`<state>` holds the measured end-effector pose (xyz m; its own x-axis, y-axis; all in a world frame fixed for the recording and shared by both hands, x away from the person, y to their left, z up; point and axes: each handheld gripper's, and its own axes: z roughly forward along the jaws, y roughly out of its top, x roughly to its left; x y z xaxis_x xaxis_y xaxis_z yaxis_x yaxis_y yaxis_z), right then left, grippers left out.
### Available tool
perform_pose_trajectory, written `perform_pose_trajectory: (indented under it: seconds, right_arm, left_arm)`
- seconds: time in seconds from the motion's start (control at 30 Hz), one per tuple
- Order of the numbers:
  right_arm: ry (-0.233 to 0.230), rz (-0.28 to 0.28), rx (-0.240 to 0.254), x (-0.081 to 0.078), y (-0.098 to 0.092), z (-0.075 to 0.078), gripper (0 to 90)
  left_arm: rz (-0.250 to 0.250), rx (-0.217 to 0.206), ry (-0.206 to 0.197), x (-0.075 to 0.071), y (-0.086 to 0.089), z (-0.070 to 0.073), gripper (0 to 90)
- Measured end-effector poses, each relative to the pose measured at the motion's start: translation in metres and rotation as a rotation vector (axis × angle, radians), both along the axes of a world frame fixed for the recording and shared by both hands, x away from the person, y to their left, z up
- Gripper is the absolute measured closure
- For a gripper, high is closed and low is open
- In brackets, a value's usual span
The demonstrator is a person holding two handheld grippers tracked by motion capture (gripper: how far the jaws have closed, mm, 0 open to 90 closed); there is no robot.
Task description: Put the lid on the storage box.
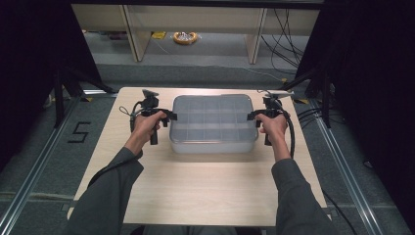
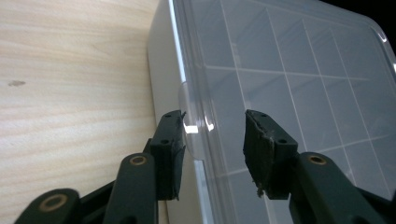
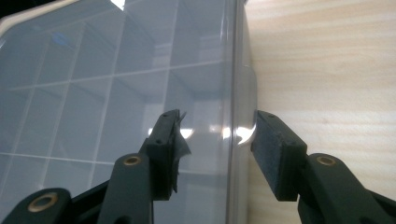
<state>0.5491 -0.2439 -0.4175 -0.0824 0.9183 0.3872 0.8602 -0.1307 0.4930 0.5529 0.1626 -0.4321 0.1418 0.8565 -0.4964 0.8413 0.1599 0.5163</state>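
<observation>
Left gripper (image 2: 212,128) & right gripper (image 3: 217,126): jaws apart, straddling lid tabs at opposite ends of plastic box (image 1: 214,122) on worktop (image 1: 205,186).

I am seeing pale, light-brown wood grain running in streaks across the surface (image 1: 205,181). The box (image 1: 214,142) is showing milky white walls under a clear, greyish lid (image 2: 289,79) crossed by a faint grid of pale lines. My fingers (image 2: 168,154) are looking matt black with small brass-coloured rivets. My sleeves (image 1: 110,196) are looking dark grey.
</observation>
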Motion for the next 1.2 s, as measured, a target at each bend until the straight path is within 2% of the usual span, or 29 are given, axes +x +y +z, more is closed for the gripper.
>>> perform_pose_trajectory:
  seconds: [0.03,0.07,0.13,0.23,0.27,0.37,0.4,0.43,0.47,0.5,0.53,0.57,0.6,0.7,0.77,0.8,0.9,1.0,1.07,1.1,1.13,1.2]
  right_arm:
    - [-0.001,0.007,-0.015,0.001,0.000,0.000,53.9]
    - [0.020,-0.018,0.010,0.001,0.002,0.000,53.4]
    - [0.014,-0.022,0.011,0.002,0.004,-0.001,52.8]
    - [0.004,0.015,-0.041,0.003,0.005,-0.001,48.1]
    - [0.025,-0.007,-0.025,0.002,0.010,0.001,47.4]
    - [0.021,0.016,-0.039,0.001,0.011,0.003,48.0]
    - [0.025,0.002,-0.030,0.001,0.011,0.004,48.7]
    - [0.004,0.026,-0.049,0.002,0.007,0.001,48.8]
    - [0.026,0.013,-0.034,0.001,0.009,0.001,48.6]
    - [0.023,0.014,-0.035,0.000,0.008,0.001,48.7]
    - [0.026,0.012,-0.029,0.000,0.008,0.001,49.0]
    - [-0.006,0.048,-0.061,0.002,0.004,-0.001,49.2]
    - [0.019,0.019,-0.034,0.001,0.007,0.000,49.3]
    - [0.008,0.033,-0.052,0.000,0.006,0.000,49.2]
    - [0.006,0.035,-0.028,0.000,0.005,-0.003,50.7]
    - [0.029,0.013,0.002,-0.001,0.007,-0.003,50.7]
    - [0.022,-0.009,0.026,0.000,0.008,-0.006,51.2]
    - [0.026,-0.018,0.031,0.000,0.008,-0.006,51.8]
    - [-0.014,0.029,-0.011,0.001,0.003,-0.007,51.6]
    - [-0.001,0.009,0.002,0.001,0.005,-0.006,51.8]
    - [0.023,-0.029,0.034,0.000,0.009,-0.004,51.7]
    - [0.011,-0.020,0.031,0.000,0.008,-0.005,51.3]
  left_arm:
    - [0.003,-0.003,0.002,0.000,0.000,0.001,57.0]
    - [0.006,-0.007,0.005,0.001,0.001,0.001,57.0]
    - [0.012,-0.011,0.000,0.001,0.000,0.001,56.8]
    - [0.021,-0.010,-0.005,0.002,-0.001,0.000,56.5]
    - [0.026,-0.014,-0.001,0.002,-0.001,-0.001,55.9]
    - [0.032,-0.040,-0.003,0.002,0.002,-0.003,55.3]
    - [0.033,-0.057,0.004,0.003,0.004,-0.006,56.7]
    - [0.042,-0.075,0.021,0.004,0.004,-0.009,56.4]
    - [0.038,-0.078,0.028,0.004,0.002,-0.010,56.5]
    - [0.014,-0.071,0.036,0.005,0.000,-0.012,56.3]
    - [0.011,-0.059,0.035,0.005,-0.002,-0.012,53.2]
    - [0.018,-0.049,0.034,0.004,-0.004,-0.011,51.8]
    - [0.022,-0.043,0.027,0.004,-0.004,-0.010,52.1]
    - [0.028,-0.033,0.025,0.004,-0.004,-0.006,55.8]
    - [0.029,-0.025,0.020,0.003,-0.002,-0.005,55.8]
    - [0.035,-0.028,0.021,0.003,0.000,-0.004,56.4]
    - [0.033,-0.040,0.019,0.002,0.003,-0.003,58.3]
    - [0.030,-0.039,0.025,0.002,0.001,-0.005,57.6]
    - [0.026,-0.039,0.023,0.003,0.001,-0.007,56.9]
    - [0.028,-0.042,0.024,0.003,0.001,-0.007,56.6]
    - [0.031,-0.045,0.022,0.003,0.001,-0.007,56.6]
    - [0.026,-0.034,0.020,0.003,0.001,-0.007,56.5]
